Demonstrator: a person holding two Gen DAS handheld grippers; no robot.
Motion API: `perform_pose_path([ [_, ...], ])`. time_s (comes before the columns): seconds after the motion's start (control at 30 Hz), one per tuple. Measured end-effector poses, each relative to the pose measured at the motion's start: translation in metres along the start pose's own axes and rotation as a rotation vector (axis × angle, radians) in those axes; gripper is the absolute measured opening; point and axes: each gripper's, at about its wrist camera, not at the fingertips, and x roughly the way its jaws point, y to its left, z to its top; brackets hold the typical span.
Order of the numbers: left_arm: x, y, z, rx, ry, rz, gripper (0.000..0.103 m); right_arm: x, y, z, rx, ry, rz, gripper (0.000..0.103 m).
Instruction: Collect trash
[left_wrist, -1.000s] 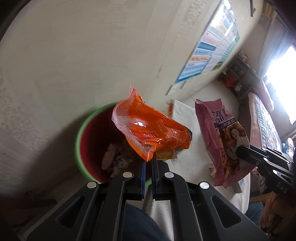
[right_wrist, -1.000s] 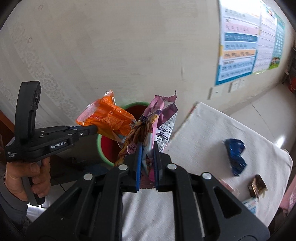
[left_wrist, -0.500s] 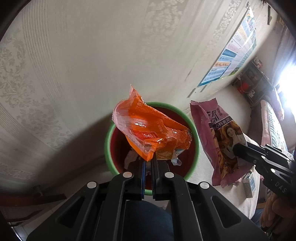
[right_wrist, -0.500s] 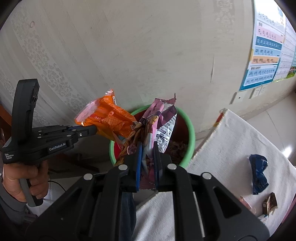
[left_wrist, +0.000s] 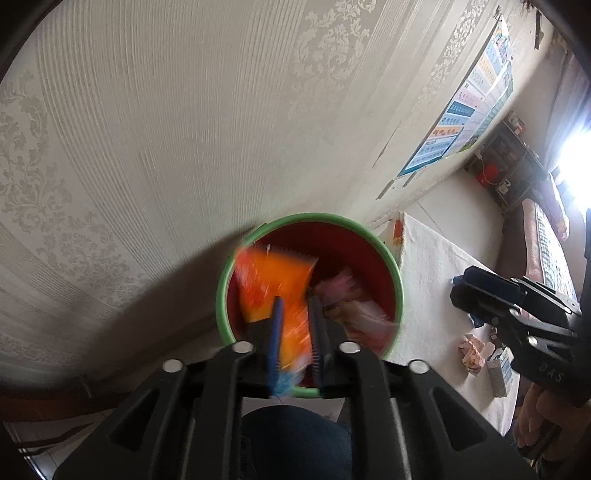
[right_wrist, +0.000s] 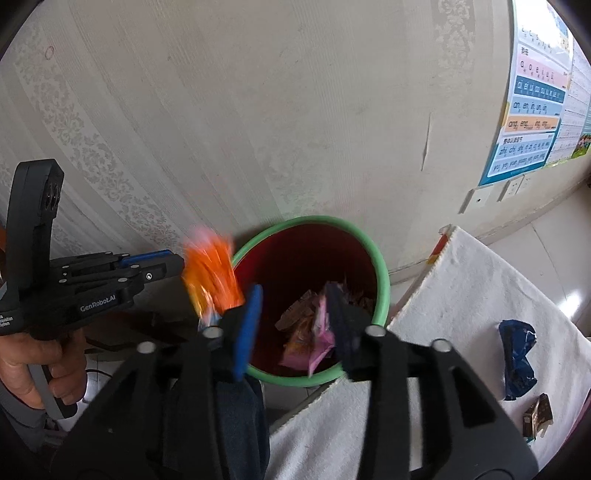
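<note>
Release over bin (right_wrist: 380, 273). L gripper (left_wrist: 295, 328) jaws parted; orange wrapper (left_wrist: 275, 291) blurred, dropping inside rim. R gripper (right_wrist: 295, 321) spread wide; pink wrapper (right_wrist: 314, 343) already among trash below. Remaining: blue wrapper (right_wrist: 517, 354) on white cloth (right_wrist: 461, 295), to R, nearer R gripper.

Orange wrapper (left_wrist: 271, 284) smeared by motion blur over the bin (left_wrist: 221, 291); print unreadable, outline indistinct. Same blur seen in the right wrist view (right_wrist: 212, 280). Pink wrapper (left_wrist: 354, 310) likewise streaked. Bin's near rim hidden behind left gripper (left_wrist: 295, 325). Right gripper (left_wrist: 458, 291) cut off at frame edge. Wall chart (right_wrist: 535, 110) clipped by the lens border; small text illegible.
</note>
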Motion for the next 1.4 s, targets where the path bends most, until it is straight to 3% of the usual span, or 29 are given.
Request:
perform_pose_path([
  [0.07,-0.002,-0.001,-0.001,-0.004,-0.010,-0.002,0.036,-0.003,-0.002,-0.002,0.006,-0.003,-0.005,0.046],
  [0.17,-0.007,-0.003,-0.003,-0.008,-0.022,-0.007,0.051,-0.011,-0.006,-0.005,0.018,-0.012,-0.018,0.057],
  [0.43,-0.017,-0.020,-0.004,0.015,-0.042,-0.040,0.071,-0.039,-0.020,-0.019,0.061,-0.043,-0.057,0.069],
  [0.63,-0.018,-0.047,-0.009,0.050,-0.043,-0.060,0.086,-0.062,-0.040,-0.041,0.103,-0.058,-0.096,0.071],
  [1.4,0.012,-0.208,-0.032,0.285,0.032,-0.201,0.091,-0.153,-0.163,-0.137,0.350,-0.109,-0.269,0.074],
])
